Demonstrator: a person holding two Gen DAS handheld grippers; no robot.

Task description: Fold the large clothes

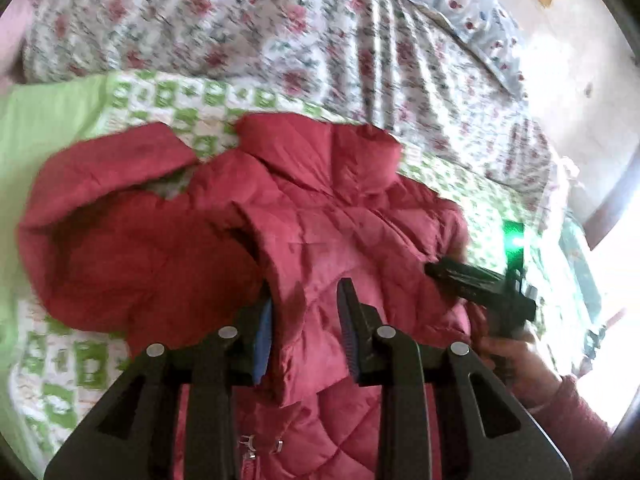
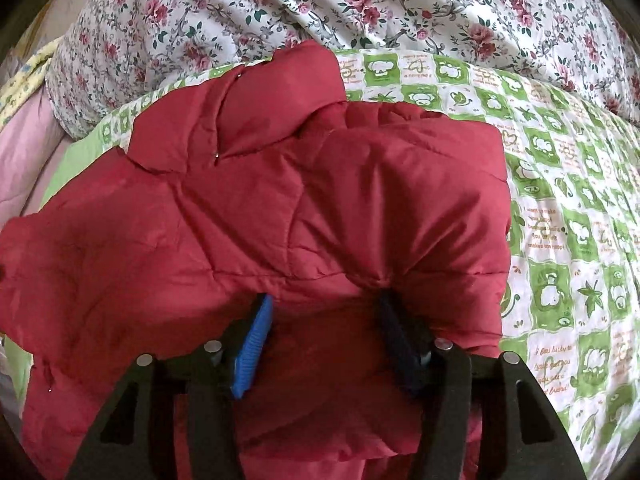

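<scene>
While puffy quilted red jacket (image 2: pixel 256 200) lies on checked sheet (image 2: pixel 560 200), left gripper (image 1: pixel 306 320) jaws pinch fold; right gripper (image 2: pixel 324 320) jaws clamp padded edge.

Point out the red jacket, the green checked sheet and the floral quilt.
red jacket (image 2: pixel 280 208): right wrist view, quilted panel.
green checked sheet (image 2: pixel 560 216): right wrist view, bare part right of jacket.
floral quilt (image 2: pixel 360 4): right wrist view, folds at top.

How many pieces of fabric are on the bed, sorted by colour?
Red: 1, the quilted jacket
Green and white checked: 1, the blanket
Pink-flowered white: 1, the quilt
Total: 3
</scene>
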